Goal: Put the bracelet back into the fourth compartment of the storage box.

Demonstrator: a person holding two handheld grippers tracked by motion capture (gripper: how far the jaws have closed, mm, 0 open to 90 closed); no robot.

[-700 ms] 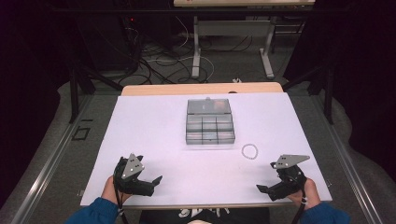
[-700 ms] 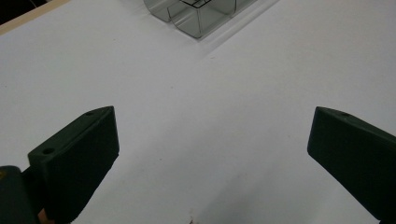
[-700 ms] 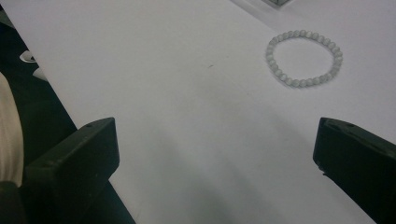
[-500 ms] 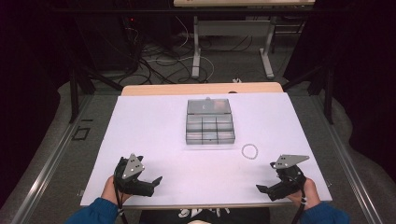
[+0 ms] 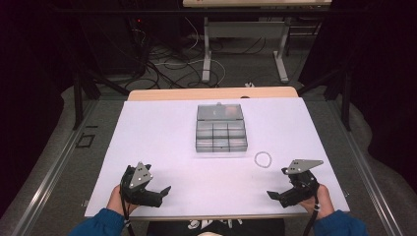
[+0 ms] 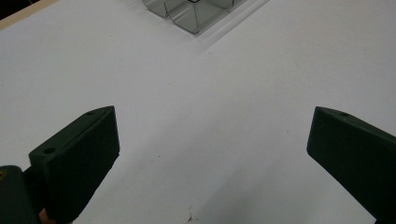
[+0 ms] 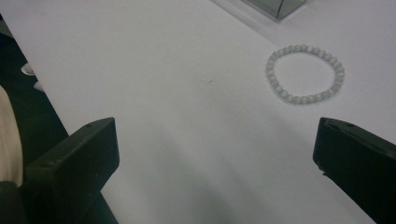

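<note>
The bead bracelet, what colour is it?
Pale whitish-grey bracelet, clearest in the right gripper view.

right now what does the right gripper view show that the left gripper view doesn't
The right gripper view shows the bead bracelet lying flat on the white table, plus the table's edge with dark floor beyond. The left gripper view shows more of the clear plastic box, up close. Both share the white tabletop, a corner of that box, and an open tool, jaws wide apart and holding nothing.
</note>
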